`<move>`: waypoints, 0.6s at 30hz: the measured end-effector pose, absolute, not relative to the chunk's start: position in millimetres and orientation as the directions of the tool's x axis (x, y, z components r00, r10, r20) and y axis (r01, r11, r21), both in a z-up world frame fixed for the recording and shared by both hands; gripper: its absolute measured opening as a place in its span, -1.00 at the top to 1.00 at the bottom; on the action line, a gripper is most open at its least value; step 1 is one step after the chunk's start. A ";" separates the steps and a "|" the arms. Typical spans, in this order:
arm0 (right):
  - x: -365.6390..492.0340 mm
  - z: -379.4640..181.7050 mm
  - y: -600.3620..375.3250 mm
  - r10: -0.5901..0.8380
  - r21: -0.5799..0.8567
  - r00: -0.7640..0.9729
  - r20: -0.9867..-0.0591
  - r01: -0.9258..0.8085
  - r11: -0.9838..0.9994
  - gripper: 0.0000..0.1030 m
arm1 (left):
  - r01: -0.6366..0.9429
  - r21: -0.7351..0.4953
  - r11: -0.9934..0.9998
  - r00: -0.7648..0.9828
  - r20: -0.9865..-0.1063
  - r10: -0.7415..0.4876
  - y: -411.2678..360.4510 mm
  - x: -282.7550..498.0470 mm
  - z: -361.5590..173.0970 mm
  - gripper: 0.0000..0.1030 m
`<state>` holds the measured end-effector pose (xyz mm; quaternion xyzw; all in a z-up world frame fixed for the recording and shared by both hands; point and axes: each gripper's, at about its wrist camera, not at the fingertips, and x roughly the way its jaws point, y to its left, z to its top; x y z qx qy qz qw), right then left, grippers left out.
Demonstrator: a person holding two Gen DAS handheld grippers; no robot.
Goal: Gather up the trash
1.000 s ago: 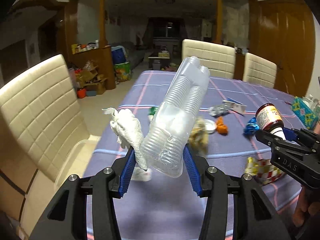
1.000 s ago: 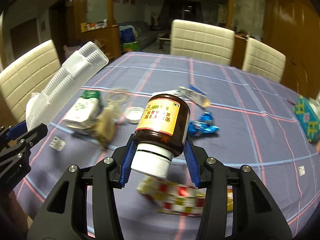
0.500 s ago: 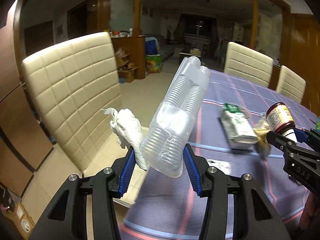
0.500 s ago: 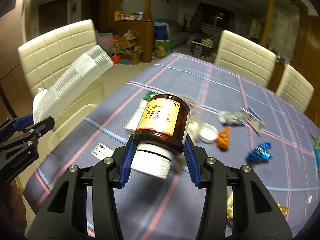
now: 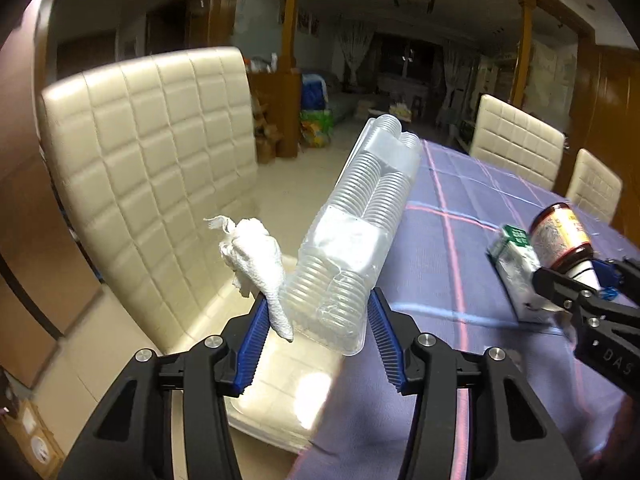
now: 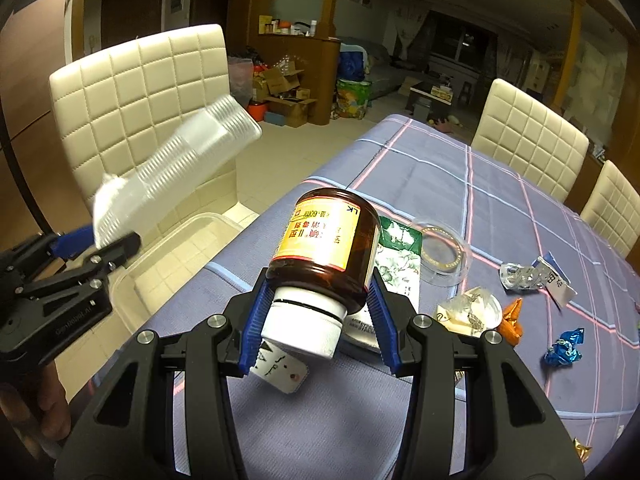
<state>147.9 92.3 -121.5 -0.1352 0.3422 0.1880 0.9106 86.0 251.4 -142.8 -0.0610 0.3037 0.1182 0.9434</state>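
Left gripper [image 5: 316,334], jaws clamped on a clear ribbed plastic tray [image 5: 352,240] and crumpled white tissue [image 5: 258,258], hangs above the clear plastic bin [image 6: 168,256] on the cream chair seat at 9 o'clock, presumably for dropping. Right gripper [image 6: 316,320], jaws gripping a brown medicine bottle [image 6: 326,252], hangs over the surface [image 6: 440,184], litter at 3 o'clock.

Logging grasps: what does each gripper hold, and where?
Left gripper: clear plastic tray and tissue, lower ends. Right gripper: brown bottle, near its cap.
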 end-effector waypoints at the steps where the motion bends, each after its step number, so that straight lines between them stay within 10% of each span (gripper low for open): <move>1: 149.7 -122.6 92.0 0.246 -0.121 0.696 -0.674 -0.433 0.893 0.07 | -0.265 -0.021 0.964 0.794 -0.572 0.206 249.8 85.8 -142.1 0.06; 18: 157.6 -123.0 63.3 0.165 -0.136 0.715 -0.679 -0.344 0.929 0.07 | -0.077 -0.038 0.996 0.797 -0.603 0.039 191.1 101.9 -137.0 0.14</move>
